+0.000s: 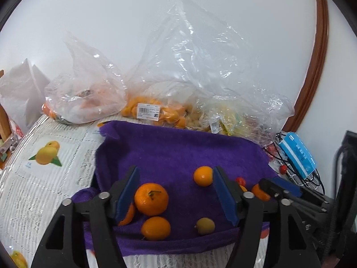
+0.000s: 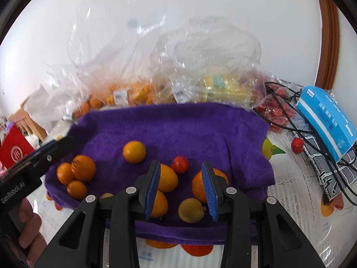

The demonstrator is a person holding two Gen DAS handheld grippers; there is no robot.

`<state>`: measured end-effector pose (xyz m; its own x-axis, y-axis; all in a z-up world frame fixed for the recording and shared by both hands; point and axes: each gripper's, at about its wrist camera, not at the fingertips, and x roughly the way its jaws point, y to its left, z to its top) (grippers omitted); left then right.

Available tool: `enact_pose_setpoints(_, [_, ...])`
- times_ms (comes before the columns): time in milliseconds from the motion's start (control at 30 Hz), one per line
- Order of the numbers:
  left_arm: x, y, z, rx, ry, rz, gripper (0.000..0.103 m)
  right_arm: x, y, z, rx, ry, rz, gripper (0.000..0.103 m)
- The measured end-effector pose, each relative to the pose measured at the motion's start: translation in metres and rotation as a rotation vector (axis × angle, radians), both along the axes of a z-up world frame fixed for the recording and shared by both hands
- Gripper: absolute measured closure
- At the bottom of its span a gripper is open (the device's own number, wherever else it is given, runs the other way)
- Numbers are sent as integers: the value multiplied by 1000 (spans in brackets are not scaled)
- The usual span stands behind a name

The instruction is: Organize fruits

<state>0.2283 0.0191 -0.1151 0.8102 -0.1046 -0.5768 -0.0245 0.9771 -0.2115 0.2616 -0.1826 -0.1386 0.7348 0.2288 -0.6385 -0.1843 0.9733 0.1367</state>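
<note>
A purple towel (image 1: pixel 178 147) lies on the table with loose fruit on it. My left gripper (image 1: pixel 176 196) is open above it. A stemmed tangerine (image 1: pixel 151 198) sits just inside its left finger (image 1: pixel 128 194), untouched by the right one. Near it lie a smaller orange (image 1: pixel 155 227), a yellow-green fruit (image 1: pixel 205 226) and another orange (image 1: pixel 203 176). My right gripper (image 2: pixel 181 189) is also open over the towel (image 2: pixel 178 129). A yellow-green fruit (image 2: pixel 191 210) lies low between its fingers, a cherry tomato (image 2: pixel 180 164) beyond them, and oranges (image 2: pixel 167 177) (image 2: pixel 198 187) lie partly hidden behind each finger.
Clear plastic bags (image 1: pixel 178 84) of oranges and other fruit line the wall behind the towel. A blue box (image 2: pixel 325 116), black cables and loose red tomatoes (image 2: pixel 276 111) lie at the right. A person's hand (image 2: pixel 29 230) holds the left gripper's handle.
</note>
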Motion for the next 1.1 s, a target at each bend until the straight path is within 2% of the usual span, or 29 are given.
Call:
enact_pose_setpoints(67, [-4,2,1,16,37,21,35,-6,0,9,8,-14,-13,54])
enact_pose_setpoints(200, [-23,6,5,41,101,8,35,-30,-1,30,-2,-28,-32,51])
enact_pose_setpoints(333, [-54,6,21,84,81,18,35,-57,-2,47,-30,-40,-59,45])
enact_pose_setpoints(467, [-87,2,39,106,60,4,34,-89,-7,61,-30,-10,-83,42])
enact_pose_setpoints(533, [-99,-1,49,118,56,1,29,-102,-9,64,-41,4,-96,42])
enact_pose_setpoints(733, [-143,-9,68,150,17,-9,23,-147,-20,75,-29,15,-102,40])
enact_pose_setpoints(867, [-168,-12,77,142,5,-8,19,-185,-24,88,-53,-48,-129,18])
enact_pose_setpoints(1033, [-199,-14,88,155,-22,-11,15,-224,-29,102,-28,-100,-135,6])
enact_pose_setpoints(1100, [-210,-14,93,154,-33,-9,15,-234,-30,106,-28,-92,-133,3])
